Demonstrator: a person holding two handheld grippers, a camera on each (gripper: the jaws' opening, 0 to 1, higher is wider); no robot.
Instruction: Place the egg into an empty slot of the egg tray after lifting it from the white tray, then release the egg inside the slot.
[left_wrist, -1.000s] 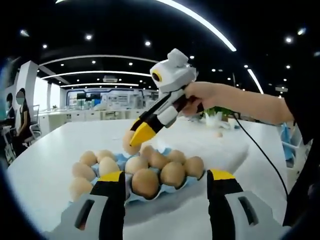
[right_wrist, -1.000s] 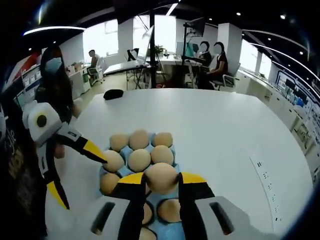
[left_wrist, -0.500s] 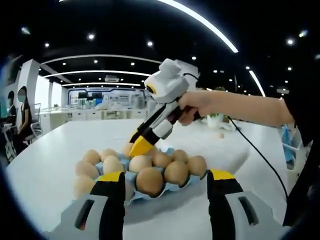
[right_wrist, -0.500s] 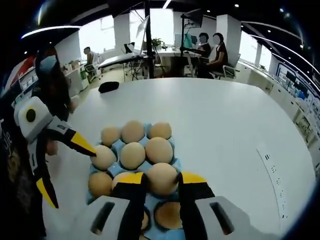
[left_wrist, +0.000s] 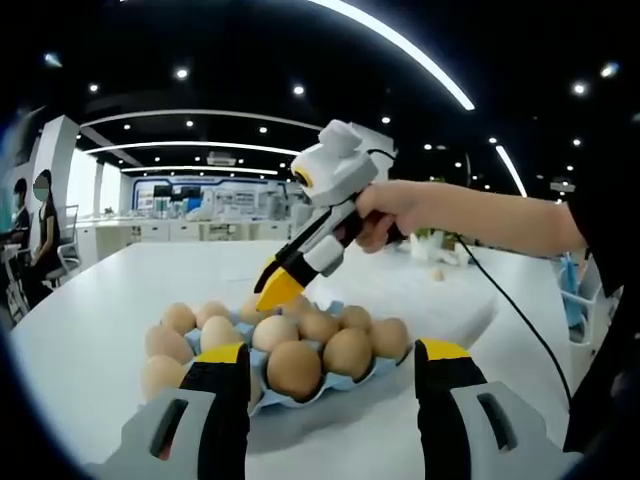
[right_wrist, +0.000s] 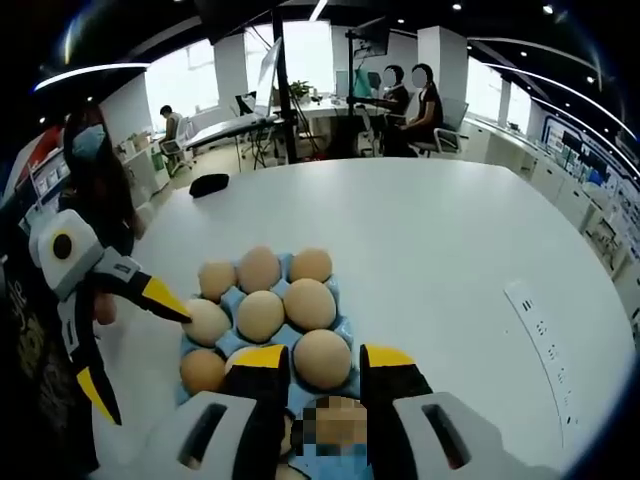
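Nine brown eggs (right_wrist: 322, 358) are sitting in the blue egg tray (right_wrist: 343, 325); the right gripper (right_wrist: 321, 362), at six o'clock, is standing open around one, already released.

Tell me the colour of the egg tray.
Light blue; the egg tray shows best in the right gripper view.

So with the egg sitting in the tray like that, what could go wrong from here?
1. The right gripper is open, but its yellow tips sit close beside the placed egg. Pulling back crookedly could nudge or crack it.
2. The eggs are packed tightly in the blue egg tray, so a bump could knock a neighbour.
3. The left gripper has one tip right by an egg at the tray's edge, and a careless move could shove the tray.
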